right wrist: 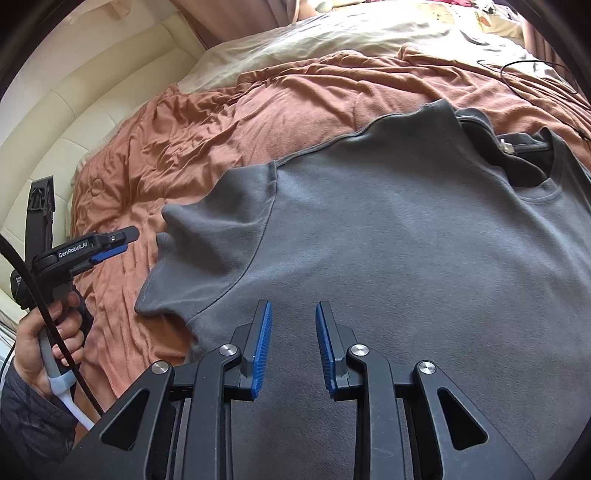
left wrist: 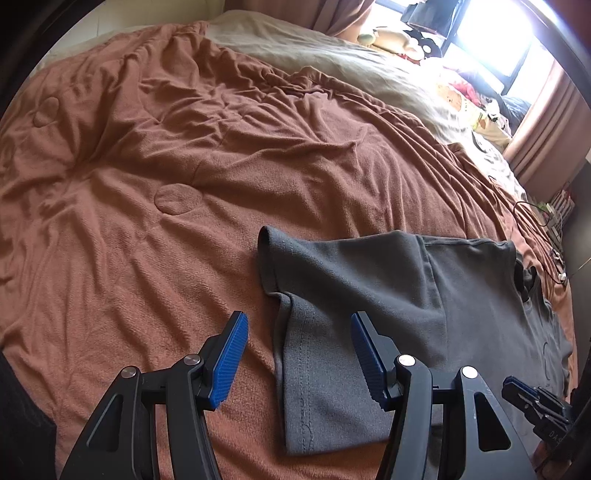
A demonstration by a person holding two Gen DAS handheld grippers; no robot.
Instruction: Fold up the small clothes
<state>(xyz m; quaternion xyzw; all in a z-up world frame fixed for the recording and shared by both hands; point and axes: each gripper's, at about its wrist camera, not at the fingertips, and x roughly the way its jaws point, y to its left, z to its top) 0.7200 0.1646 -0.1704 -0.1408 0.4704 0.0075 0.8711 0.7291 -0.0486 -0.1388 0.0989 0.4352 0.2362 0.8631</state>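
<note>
1. Left wrist view: the left gripper (left wrist: 299, 354) fills the bottom of the frame, its blue-padded jaws standing wide apart with nothing pinched. The folded edge of the shirt (left wrist: 369, 295) runs up between them; the left pad is over bare blanket, the right pad over grey cloth. Whether either pad touches the cloth cannot be told.
2. At the lower right edge of that view, the right gripper (left wrist: 532, 402) shows over the shirt.
3. Right wrist view: the right gripper (right wrist: 293, 347) sits at bottom centre, jaws narrow but with a clear gap, gripping nothing. The shirt (right wrist: 406, 258) spreads under and beyond them, filling the centre and right of the frame.
4. At the left of that view, a hand (right wrist: 44, 343) holds the left gripper (right wrist: 118, 242) by its handle, with a black cable (right wrist: 40, 295) running across it.
5. The sleeve (right wrist: 210, 251) points to the left of frame, near the left gripper's tips; the collar (right wrist: 524, 162) lies at upper right.
6. The shirt lies flat on a rumpled rust blanket (left wrist: 147, 166).
7. Beyond, a cream sheet (left wrist: 332, 62) covers the far bed.
8. A thin black cord (right wrist: 535, 74) lies at upper right.
9. Farthest: a bright window (left wrist: 495, 33) and curtain (left wrist: 546, 125).
</note>
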